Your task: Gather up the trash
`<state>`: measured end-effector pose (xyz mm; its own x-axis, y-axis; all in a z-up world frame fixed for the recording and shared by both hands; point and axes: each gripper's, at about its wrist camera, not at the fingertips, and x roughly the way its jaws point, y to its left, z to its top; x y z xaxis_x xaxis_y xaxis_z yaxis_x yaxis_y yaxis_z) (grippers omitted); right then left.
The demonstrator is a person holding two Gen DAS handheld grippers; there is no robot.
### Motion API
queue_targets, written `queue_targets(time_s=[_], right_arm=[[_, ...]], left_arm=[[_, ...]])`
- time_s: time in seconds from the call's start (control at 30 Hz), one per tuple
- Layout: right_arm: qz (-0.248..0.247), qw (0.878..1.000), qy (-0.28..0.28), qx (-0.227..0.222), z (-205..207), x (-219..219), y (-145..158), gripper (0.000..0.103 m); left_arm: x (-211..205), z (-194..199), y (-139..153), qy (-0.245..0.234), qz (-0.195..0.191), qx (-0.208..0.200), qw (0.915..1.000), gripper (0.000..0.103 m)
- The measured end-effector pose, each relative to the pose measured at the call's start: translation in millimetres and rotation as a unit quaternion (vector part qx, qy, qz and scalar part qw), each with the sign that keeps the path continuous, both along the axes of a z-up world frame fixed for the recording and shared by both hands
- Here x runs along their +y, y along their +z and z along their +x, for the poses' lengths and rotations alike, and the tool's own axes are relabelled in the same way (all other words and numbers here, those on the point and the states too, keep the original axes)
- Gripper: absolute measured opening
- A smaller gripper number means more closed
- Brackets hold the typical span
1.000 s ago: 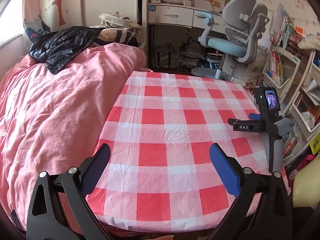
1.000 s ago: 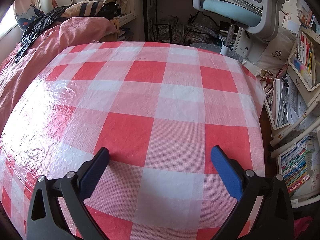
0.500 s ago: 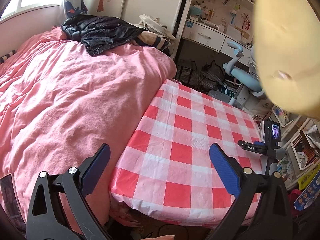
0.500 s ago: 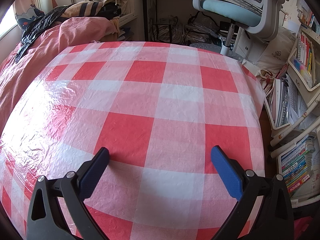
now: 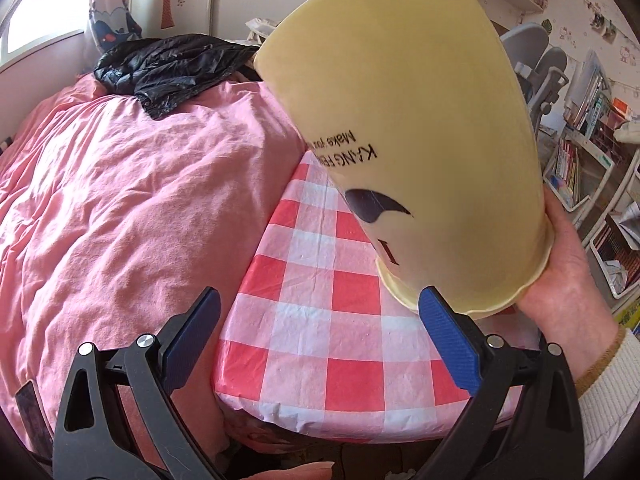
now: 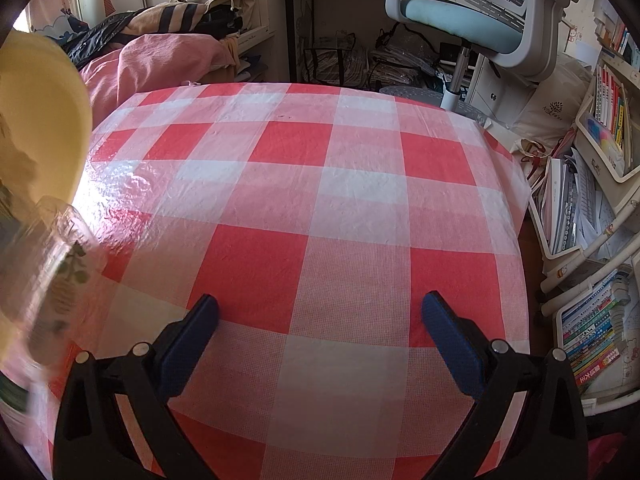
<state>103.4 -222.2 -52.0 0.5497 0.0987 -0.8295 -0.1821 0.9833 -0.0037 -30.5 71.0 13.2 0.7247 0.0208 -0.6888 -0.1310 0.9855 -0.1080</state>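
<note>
A pale yellow plastic bin (image 5: 416,136) with black lettering hangs upside down and tilted over the red-and-white checked table (image 5: 344,332), held at its rim by a bare hand (image 5: 564,276). My left gripper (image 5: 318,336) is open and empty, low over the table's near left corner. My right gripper (image 6: 320,320) is open and empty just above the tablecloth (image 6: 320,184). In the right wrist view the bin's yellow edge (image 6: 40,112) fills the left side, and blurred clear plastic trash (image 6: 48,280) falls from it toward the table.
A bed with a pink quilt (image 5: 120,200) and a black jacket (image 5: 168,68) lies left of the table. A grey and blue office chair (image 6: 472,20) stands behind it. Bookshelves with books and papers (image 6: 592,240) line the right side.
The left gripper has pulled back and swung left. The yellow bin has come in from the right, tipped over the table, and trash now spills out. The right gripper has stayed still.
</note>
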Motion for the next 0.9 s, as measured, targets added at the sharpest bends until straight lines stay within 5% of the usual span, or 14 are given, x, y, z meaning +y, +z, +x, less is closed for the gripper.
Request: queue_targets(time_s=[0.4, 0.9], right_arm=[[0.001, 1.000, 0.000, 0.001, 0, -1, -1, 0.097], [0.002, 1.000, 0.000, 0.001, 0, -1, -1, 0.097]], left_arm=[[0, 4, -5, 0.002, 0.003, 0.011, 0.9999, 0.096], [-35, 8, -19, -0.044, 0.069, 0.019, 0.9965, 0.096]])
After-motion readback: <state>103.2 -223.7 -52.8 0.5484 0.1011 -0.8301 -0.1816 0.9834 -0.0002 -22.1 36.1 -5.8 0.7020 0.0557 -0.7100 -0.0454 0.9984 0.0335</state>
